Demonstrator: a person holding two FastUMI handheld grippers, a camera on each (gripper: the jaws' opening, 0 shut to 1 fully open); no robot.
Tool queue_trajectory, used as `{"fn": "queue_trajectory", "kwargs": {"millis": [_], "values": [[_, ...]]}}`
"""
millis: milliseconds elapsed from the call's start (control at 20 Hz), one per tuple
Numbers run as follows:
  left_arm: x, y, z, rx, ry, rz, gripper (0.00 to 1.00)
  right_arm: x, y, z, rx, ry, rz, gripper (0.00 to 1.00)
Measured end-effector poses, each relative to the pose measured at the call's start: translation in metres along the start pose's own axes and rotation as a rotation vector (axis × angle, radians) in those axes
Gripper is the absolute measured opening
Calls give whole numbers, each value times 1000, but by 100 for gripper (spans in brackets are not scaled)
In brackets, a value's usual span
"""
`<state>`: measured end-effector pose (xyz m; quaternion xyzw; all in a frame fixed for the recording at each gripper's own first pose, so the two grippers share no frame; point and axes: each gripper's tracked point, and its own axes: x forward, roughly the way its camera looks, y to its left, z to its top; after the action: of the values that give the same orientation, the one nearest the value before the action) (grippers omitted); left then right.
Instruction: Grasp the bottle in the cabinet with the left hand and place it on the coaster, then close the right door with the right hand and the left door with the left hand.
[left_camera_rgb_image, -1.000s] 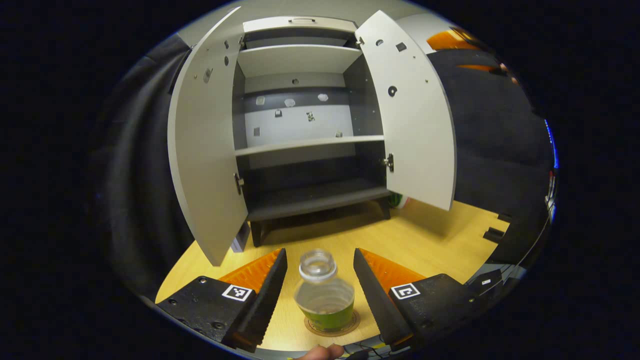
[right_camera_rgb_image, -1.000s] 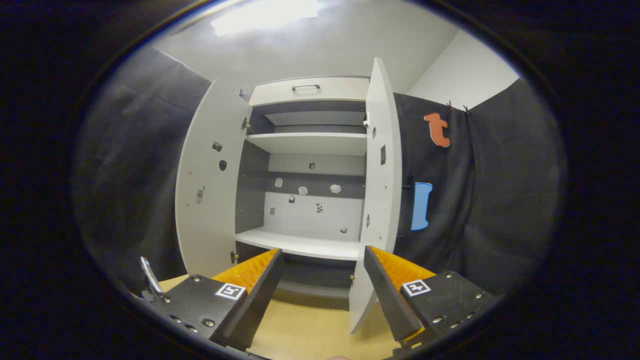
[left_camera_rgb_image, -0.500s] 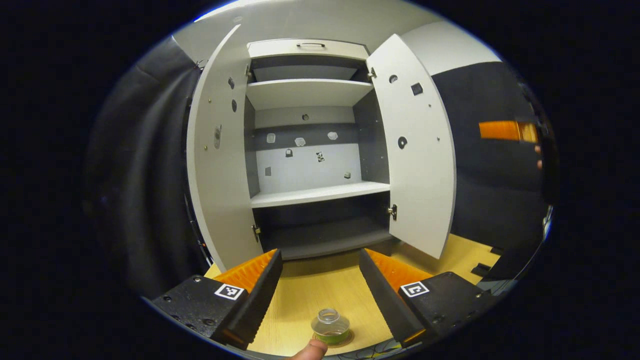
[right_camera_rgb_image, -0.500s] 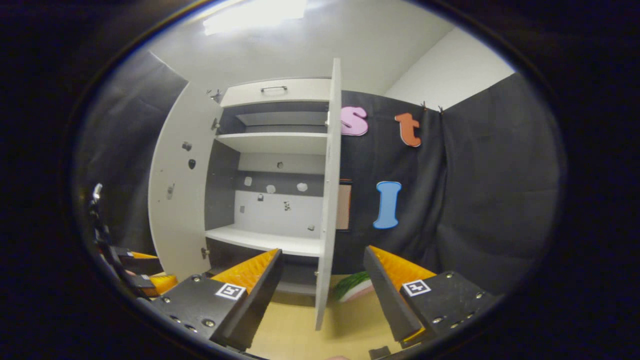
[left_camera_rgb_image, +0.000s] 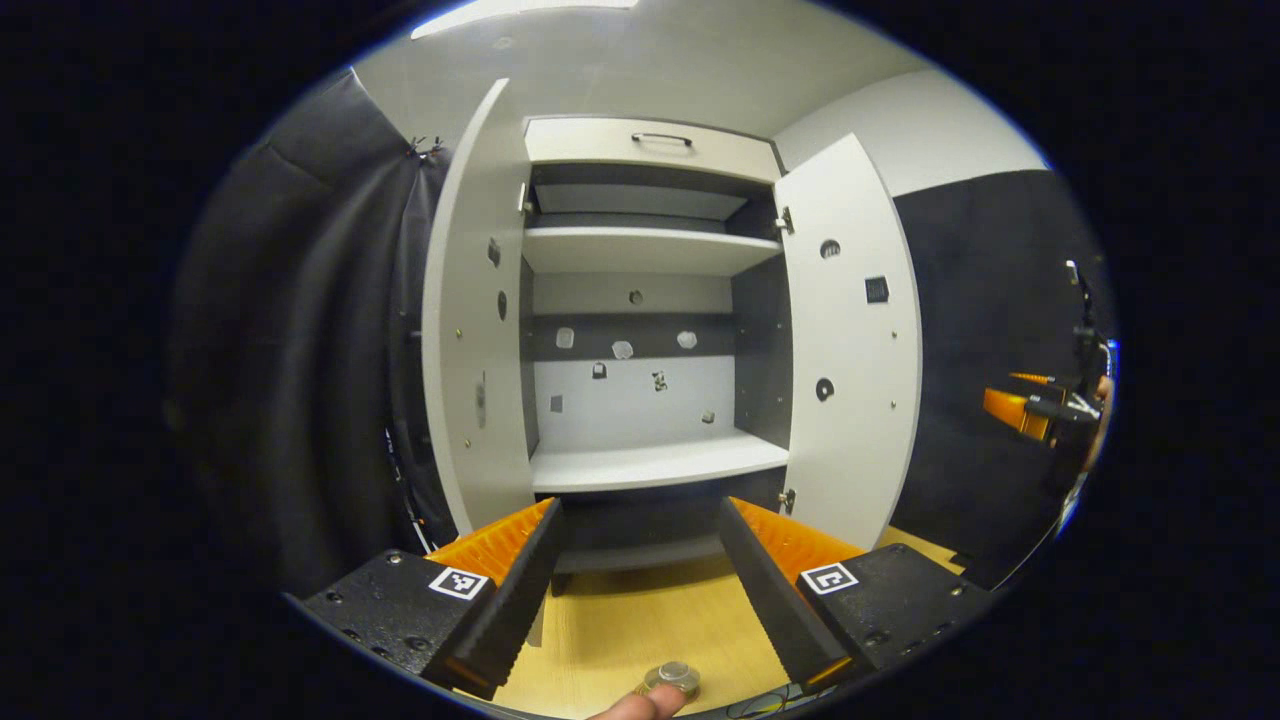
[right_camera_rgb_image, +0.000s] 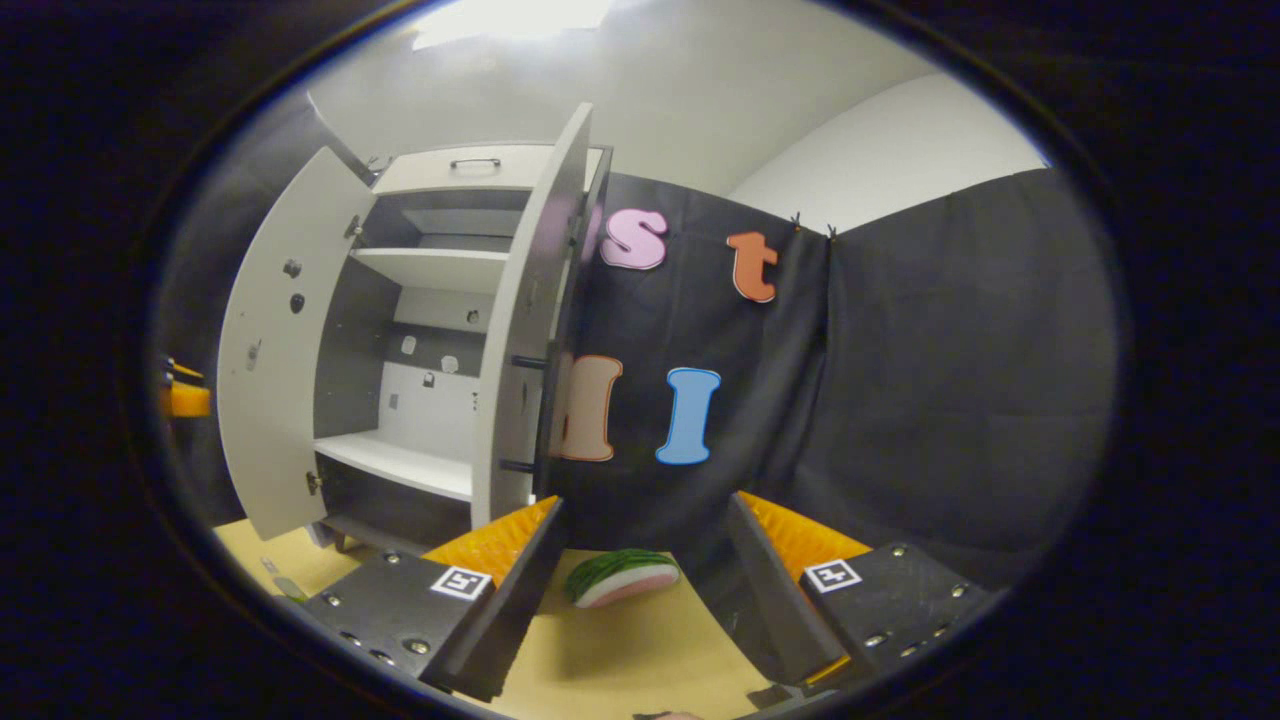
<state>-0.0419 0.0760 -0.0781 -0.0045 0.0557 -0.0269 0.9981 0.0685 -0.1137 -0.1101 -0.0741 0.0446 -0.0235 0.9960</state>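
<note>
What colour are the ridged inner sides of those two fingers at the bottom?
Orange, on black bodies. The right gripper view shows the fingers best.

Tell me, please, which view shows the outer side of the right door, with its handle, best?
The right gripper view: the right door shows its edge and outer side there, with the dark bar handle. The left gripper view shows that door's inner face only.

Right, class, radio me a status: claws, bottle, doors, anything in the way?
Both claws open, empty. Bottle down on table, released. Right door and left door open. Watermelon slice on the table beyond right claw.
</note>
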Motion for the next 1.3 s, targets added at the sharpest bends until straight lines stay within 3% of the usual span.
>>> {"fn": "queue_trajectory", "kwargs": {"millis": [250,500,700,850,950,1000,1150,1300], "values": [[-21,42,38,31,-68,65,97,51,-56,-6,66,49,-105,98],[-38,72,34,-69,-51,114,98,90,-53,-5,86,72,-76,98],[-53,103,33,-37,-59,180,96,113,-9,4,93,73,-12,98],[-67,124,22,-21,-38,224,92,119,48,16,134,78,98,98],[-74,130,9,-46,-5,238,94,115,55,24,97,72,86,84],[-75,133,3,-59,8,242,94,115,61,25,101,82,87,88],[-72,142,-4,-48,35,265,94,108,97,24,160,109,142,85],[-73,147,6,-34,20,287,94,104,123,34,110,64,169,88]]}}
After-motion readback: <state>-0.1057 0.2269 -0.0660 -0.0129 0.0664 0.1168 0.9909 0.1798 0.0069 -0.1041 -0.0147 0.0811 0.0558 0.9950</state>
